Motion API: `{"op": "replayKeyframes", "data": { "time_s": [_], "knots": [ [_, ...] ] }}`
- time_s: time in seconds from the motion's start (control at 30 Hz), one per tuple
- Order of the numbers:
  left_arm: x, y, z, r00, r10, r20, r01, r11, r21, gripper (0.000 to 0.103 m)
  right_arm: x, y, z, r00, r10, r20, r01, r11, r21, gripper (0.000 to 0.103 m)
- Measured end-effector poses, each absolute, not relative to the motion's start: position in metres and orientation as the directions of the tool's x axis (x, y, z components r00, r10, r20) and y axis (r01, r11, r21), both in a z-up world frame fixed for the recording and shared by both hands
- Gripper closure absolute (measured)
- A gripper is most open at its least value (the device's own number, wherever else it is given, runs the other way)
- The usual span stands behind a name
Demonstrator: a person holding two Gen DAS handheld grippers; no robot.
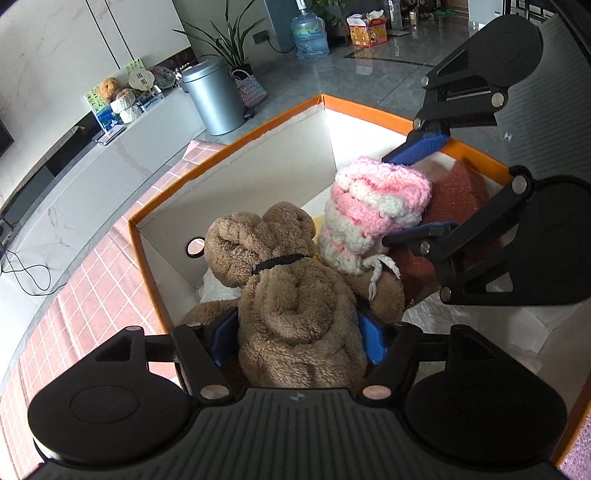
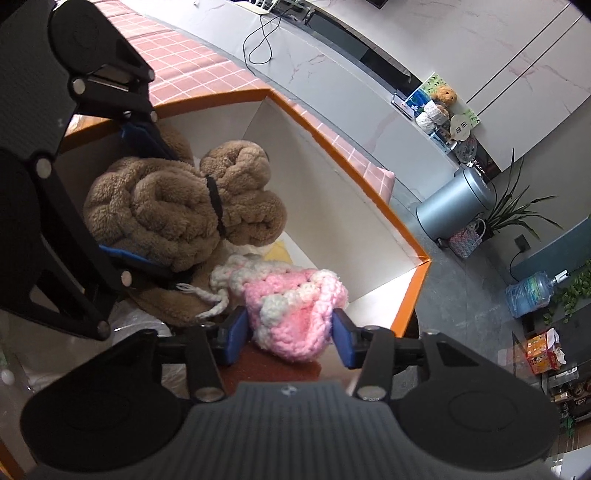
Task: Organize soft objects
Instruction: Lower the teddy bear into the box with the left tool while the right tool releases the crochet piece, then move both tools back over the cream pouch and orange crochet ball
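A brown plush bear (image 1: 295, 295) sits inside an orange-rimmed white box (image 1: 236, 147). My left gripper (image 1: 299, 338) is shut on the bear's body, blue pads on both sides. My right gripper (image 2: 291, 336) is shut on a pink and white knitted hat (image 2: 291, 314), held just beside the bear's head. In the left wrist view the right gripper (image 1: 421, 188) clamps the hat (image 1: 373, 210) from the right. In the right wrist view the left gripper (image 2: 147, 199) holds the bear (image 2: 177, 206). A reddish foam piece (image 1: 458, 192) lies under the hat.
The box (image 2: 369, 199) rests on a pink checked cloth (image 1: 103, 266). White plastic wrap (image 1: 480, 325) lies in the box's near side. Beyond are a grey bin (image 1: 214, 96), a potted plant (image 1: 229, 40), a water bottle (image 1: 310, 35) and a low cabinet with toys (image 1: 118, 99).
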State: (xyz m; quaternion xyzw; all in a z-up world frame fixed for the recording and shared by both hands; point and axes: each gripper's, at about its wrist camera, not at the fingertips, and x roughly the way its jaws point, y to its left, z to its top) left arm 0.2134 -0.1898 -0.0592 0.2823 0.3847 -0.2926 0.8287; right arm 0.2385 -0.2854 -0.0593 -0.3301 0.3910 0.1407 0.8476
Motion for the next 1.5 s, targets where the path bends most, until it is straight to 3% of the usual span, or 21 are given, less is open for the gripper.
{"op": "replayKeyframes", "data": {
  "time_s": [0.23, 0.43, 0.7, 0.93, 1.2, 1.5],
  "knots": [
    [0.207, -0.183, -0.042, 0.535, -0.289, -0.794, 0.694, 0.685, 0.219, 0.014, 0.224, -0.284, -0.041, 0.686, -0.019, -0.728, -0.485, 0.734, -0.476, 0.020],
    [0.199, -0.167, -0.020, 0.543, -0.326, -0.774, 0.671, 0.722, 0.166, 0.014, 0.204, -0.281, -0.024, 0.694, -0.010, -0.720, -0.473, 0.747, -0.467, 0.007],
    [0.174, -0.141, 0.007, 0.585, -0.416, -0.696, 0.622, 0.781, 0.056, 0.014, 0.178, -0.285, -0.003, 0.685, 0.019, -0.728, -0.383, 0.860, -0.337, 0.004],
    [0.148, -0.111, 0.021, 0.657, -0.426, -0.622, 0.558, 0.830, 0.021, 0.014, 0.143, -0.277, 0.006, 0.775, 0.008, -0.632, -0.207, 0.948, -0.242, 0.003],
    [0.121, -0.063, 0.024, 0.751, -0.336, -0.569, 0.416, 0.909, 0.011, 0.014, 0.115, -0.229, 0.005, 0.835, 0.070, -0.545, -0.181, 0.972, -0.152, 0.003],
    [0.111, 0.010, 0.007, 0.773, -0.219, -0.596, 0.250, 0.968, -0.031, 0.016, 0.112, -0.154, -0.005, 0.853, 0.133, -0.505, -0.210, 0.973, -0.098, 0.003]
  ]
}}
